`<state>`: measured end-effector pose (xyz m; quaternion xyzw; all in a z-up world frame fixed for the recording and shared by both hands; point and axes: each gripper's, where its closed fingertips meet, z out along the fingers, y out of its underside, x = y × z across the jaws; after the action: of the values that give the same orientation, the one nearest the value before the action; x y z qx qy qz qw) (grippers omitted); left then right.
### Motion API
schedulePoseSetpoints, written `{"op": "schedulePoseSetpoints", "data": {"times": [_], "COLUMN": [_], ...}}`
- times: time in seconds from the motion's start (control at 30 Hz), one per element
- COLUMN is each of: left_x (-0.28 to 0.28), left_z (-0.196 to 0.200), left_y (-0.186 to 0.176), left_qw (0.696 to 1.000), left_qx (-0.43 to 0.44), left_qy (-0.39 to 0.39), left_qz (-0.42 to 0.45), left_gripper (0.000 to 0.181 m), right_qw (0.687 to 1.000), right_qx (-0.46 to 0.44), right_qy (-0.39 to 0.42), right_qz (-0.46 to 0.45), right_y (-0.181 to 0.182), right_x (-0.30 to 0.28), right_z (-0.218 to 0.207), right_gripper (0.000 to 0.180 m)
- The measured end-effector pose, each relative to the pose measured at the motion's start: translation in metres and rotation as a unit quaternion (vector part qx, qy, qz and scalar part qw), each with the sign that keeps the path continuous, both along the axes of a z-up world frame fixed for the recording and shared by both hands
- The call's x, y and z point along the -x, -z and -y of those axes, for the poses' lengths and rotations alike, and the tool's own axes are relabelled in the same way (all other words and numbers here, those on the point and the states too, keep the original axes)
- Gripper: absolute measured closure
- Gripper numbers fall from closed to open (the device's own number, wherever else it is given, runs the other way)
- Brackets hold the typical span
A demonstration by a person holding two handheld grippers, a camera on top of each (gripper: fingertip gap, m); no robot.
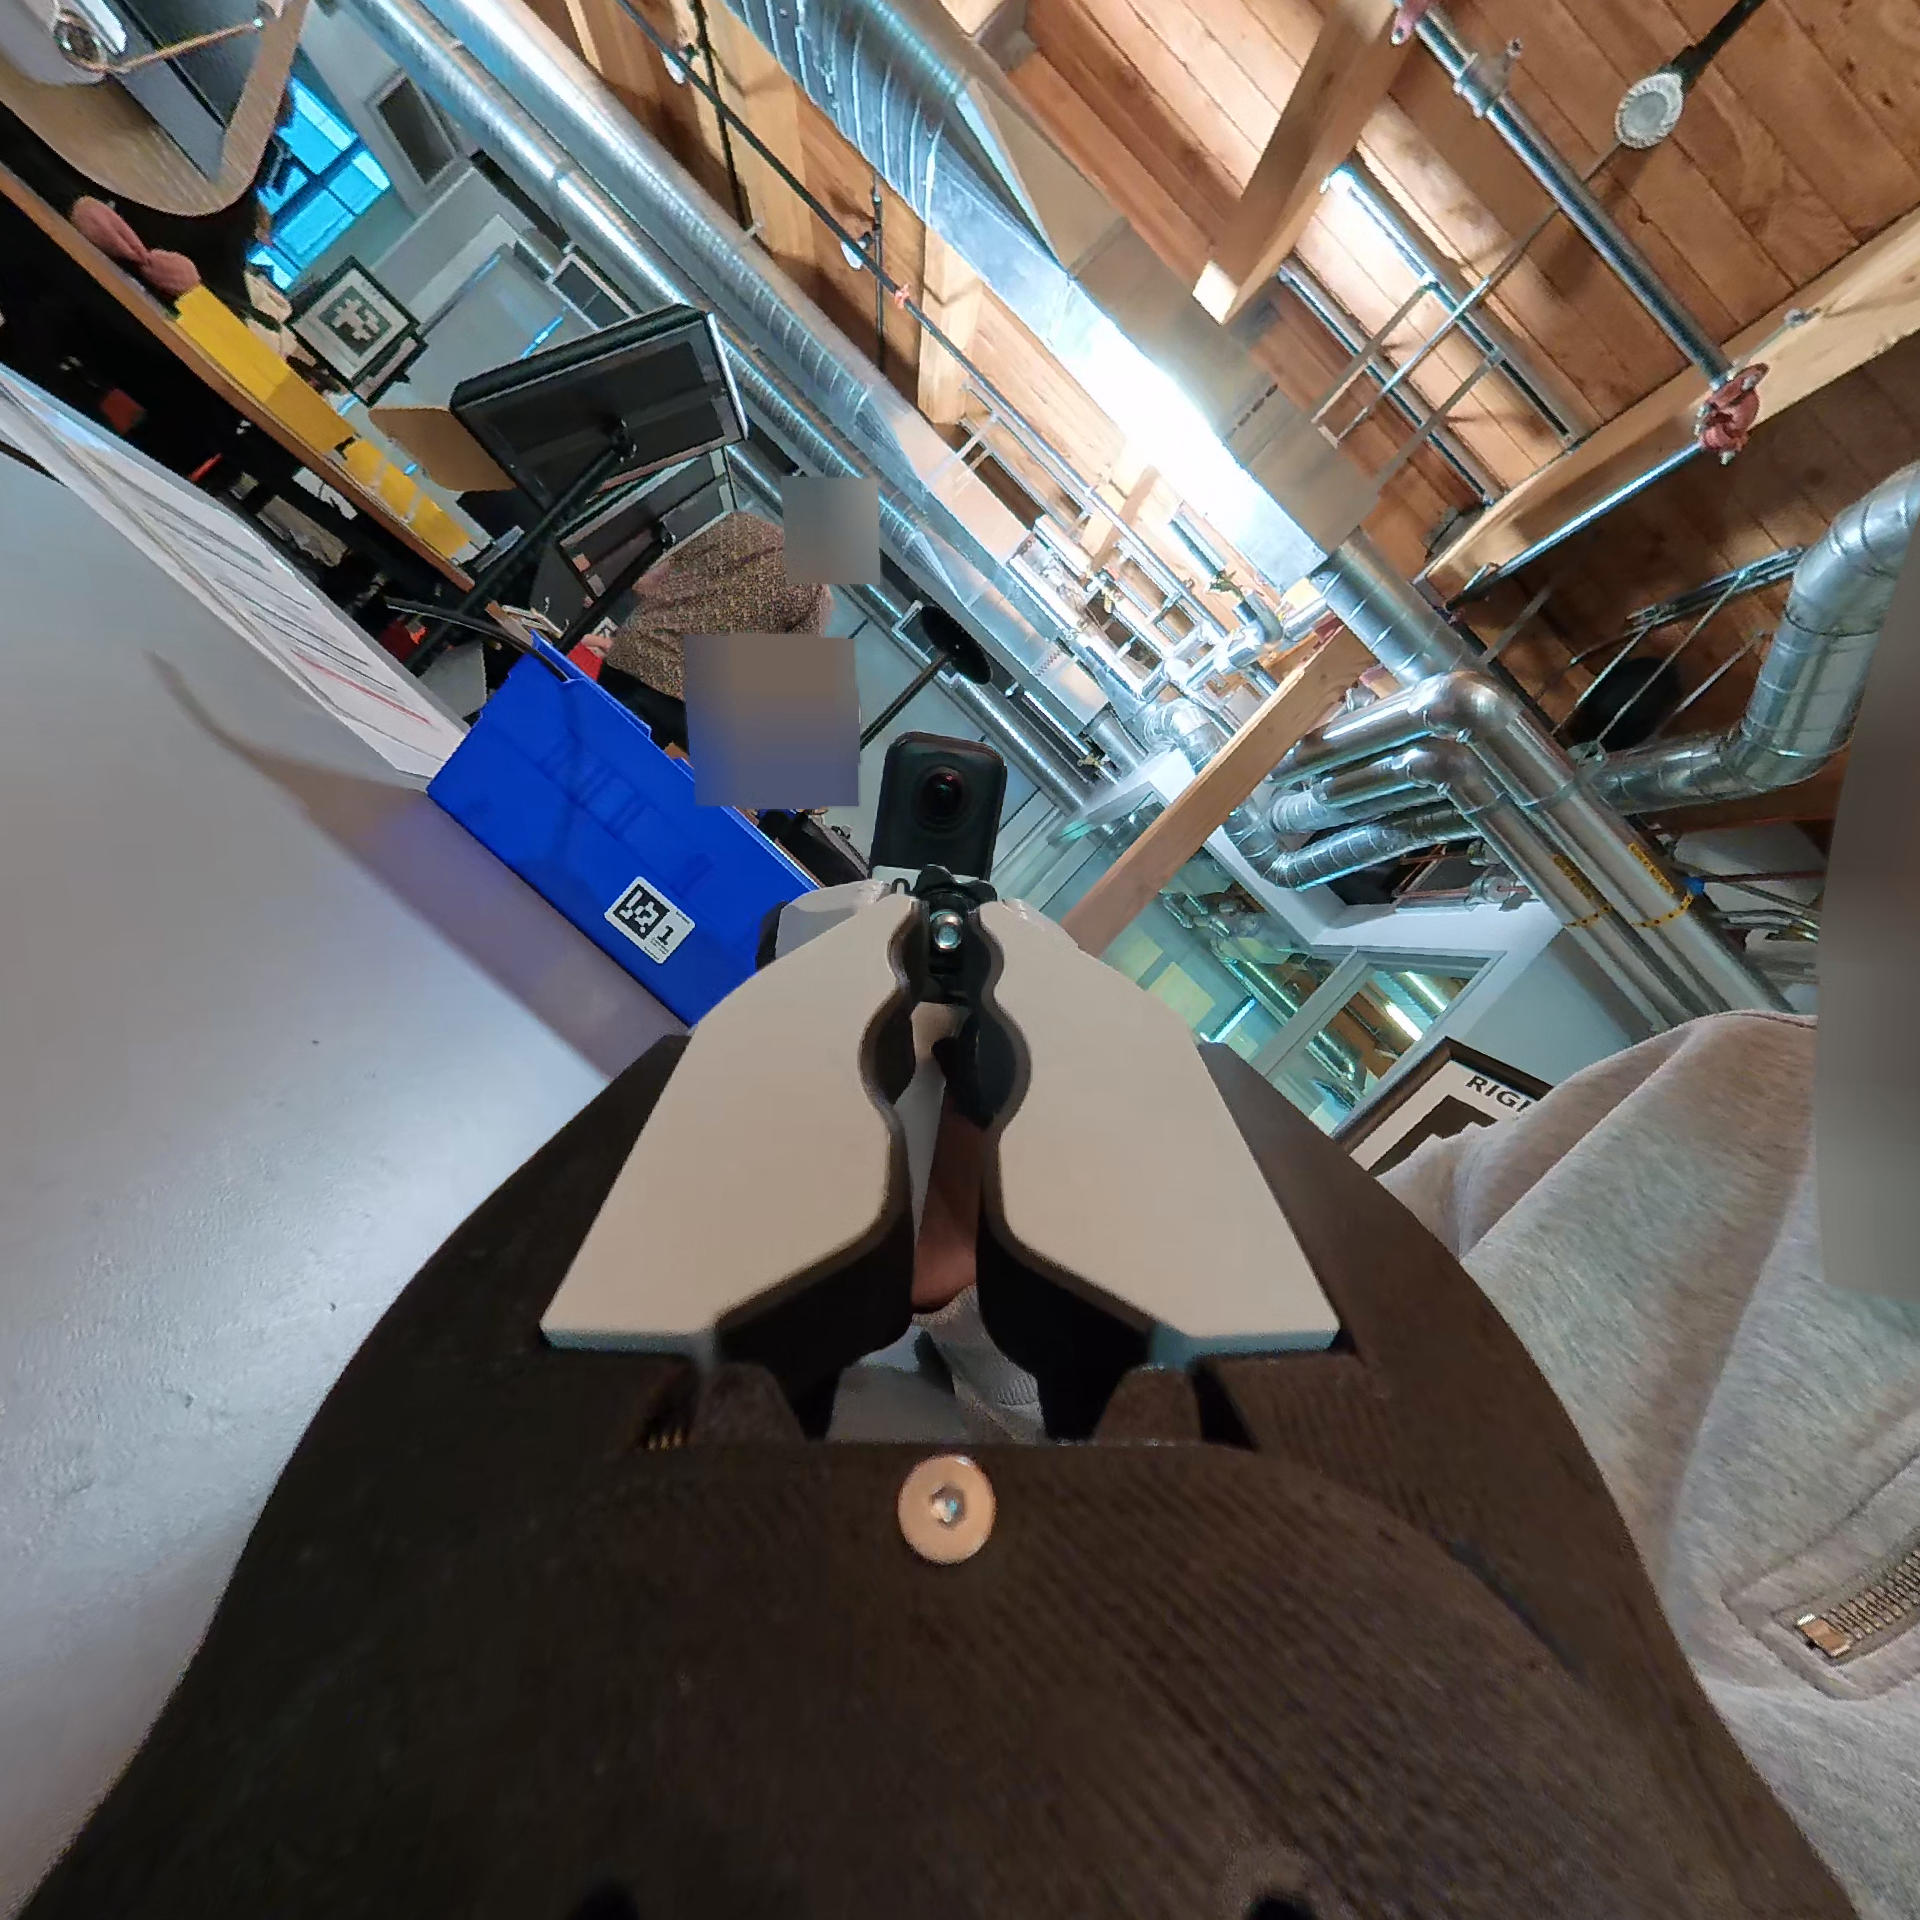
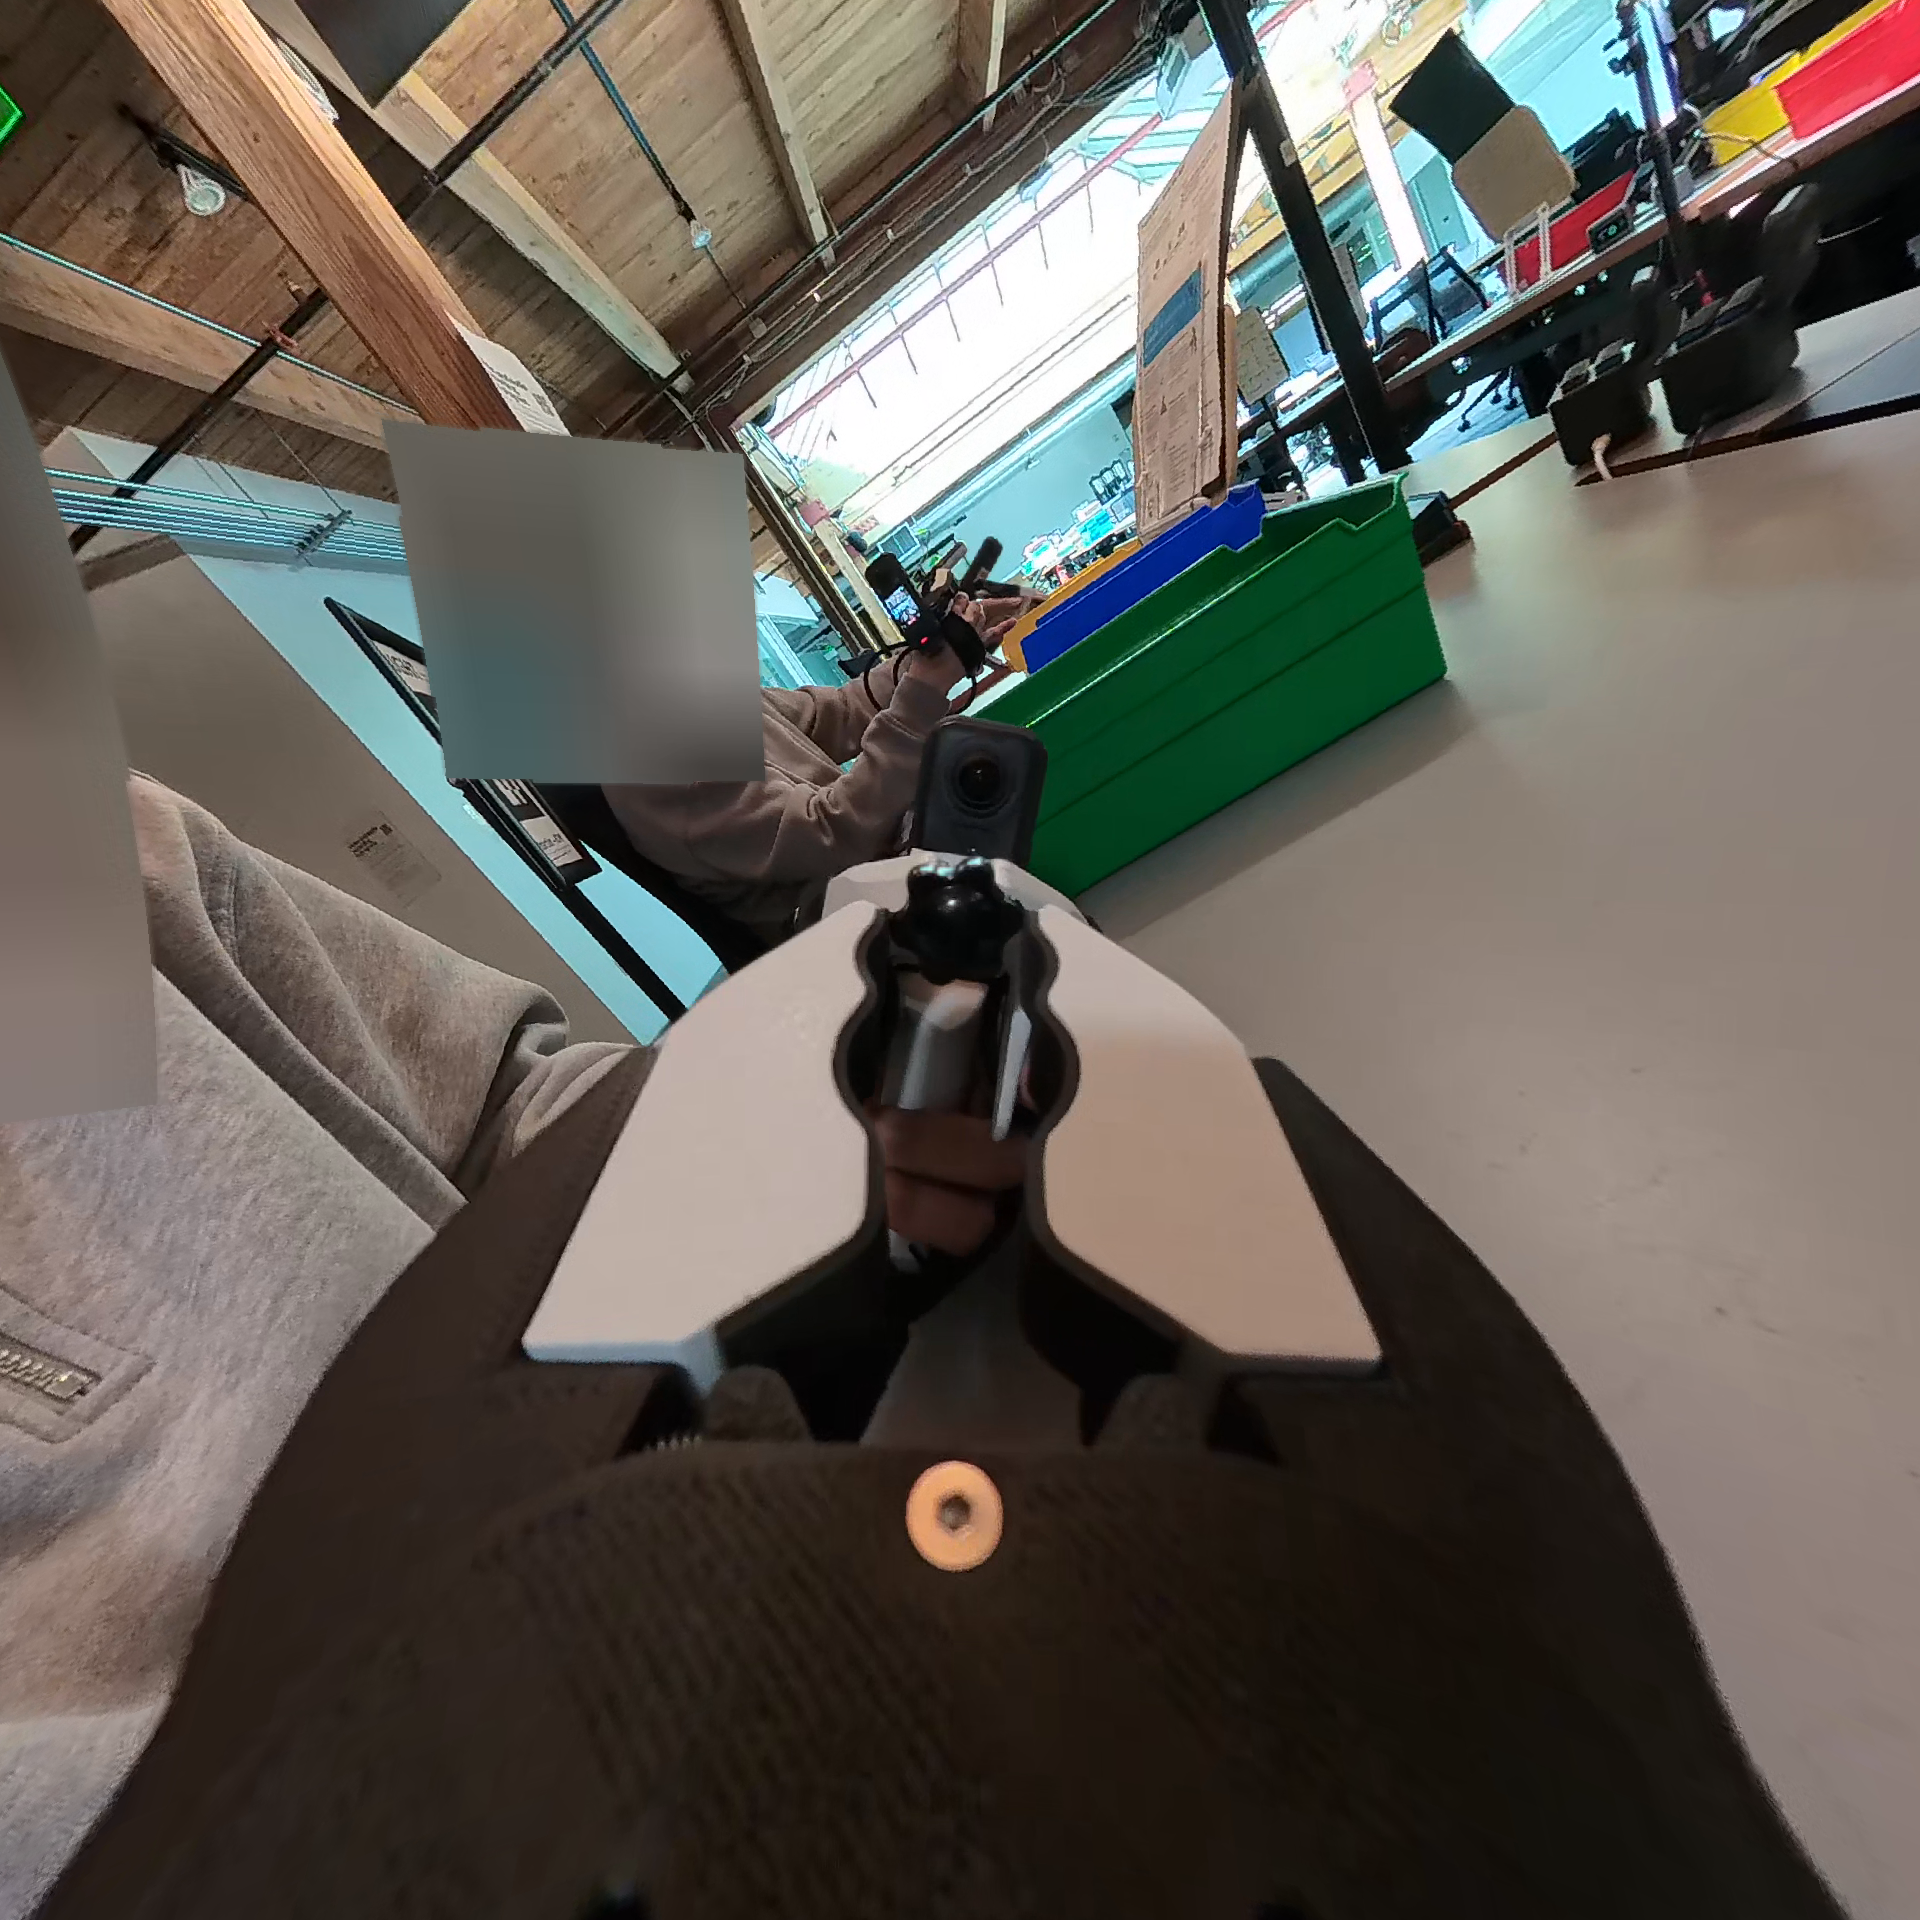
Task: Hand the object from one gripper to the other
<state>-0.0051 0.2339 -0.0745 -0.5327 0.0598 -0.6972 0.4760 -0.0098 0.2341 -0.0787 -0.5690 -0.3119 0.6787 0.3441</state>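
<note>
No object to hand over shows in either view. My left gripper (image 1: pixel 948 920) points at the other gripper. Its grey fingers (image 1: pixel 790 1091) are drawn together with only a narrow slit between them, and nothing shows in it. My right gripper (image 2: pixel 954 925) faces back the same way, tip to tip. Its white fingers (image 2: pixel 748 1122) are nearly together with a slightly wider gap, and I see nothing held. Each view shows the other gripper's black camera (image 1: pixel 940 805) (image 2: pixel 982 790) just beyond the tips. A hand (image 2: pixel 945 1174) shows through the gap.
A pale table (image 1: pixel 208 1039) (image 2: pixel 1558 935) carries a blue bin (image 1: pixel 613 831) on one side and a green bin (image 2: pixel 1226 707) with a blue bin (image 2: pixel 1143 582) behind it on the other. My grey sleeve (image 1: pixel 1610 1351) is close by. Another seated person (image 2: pixel 790 821) holds a device.
</note>
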Motion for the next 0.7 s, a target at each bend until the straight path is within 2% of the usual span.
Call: {"op": "schedulePoseSetpoints", "data": {"times": [0.23, 0.47, 0.57, 0.7], "left_x": [0.007, 0.010, 0.007, 0.002], "left_z": [-0.003, -0.006, -0.001, 0.007], "left_y": [-0.003, 0.005, 0.009, 0.012], "left_qw": [0.999, 0.993, 0.993, 0.981], "left_qx": [-0.012, -0.032, -0.012, 0.092], "left_qy": [-0.011, -0.004, 0.048, 0.173], "left_qz": [-0.027, -0.113, -0.110, -0.001], "left_gripper": [0.167, 0.167, 0.166, 0.159], "right_qw": [1.000, 0.999, 0.998, 0.993], "right_qx": [-0.002, -0.031, -0.065, -0.115], "right_qy": [0.008, 0.009, 0.010, 0.012], "right_qz": [-0.003, 0.007, 0.017, 0.019], "right_y": [-0.002, -0.001, -0.001, -0.002], "right_x": [-0.004, -0.006, -0.007, -0.006], "right_z": [-0.004, -0.005, -0.004, 0.000], "right_gripper": [0.156, 0.156, 0.155, 0.155]}}
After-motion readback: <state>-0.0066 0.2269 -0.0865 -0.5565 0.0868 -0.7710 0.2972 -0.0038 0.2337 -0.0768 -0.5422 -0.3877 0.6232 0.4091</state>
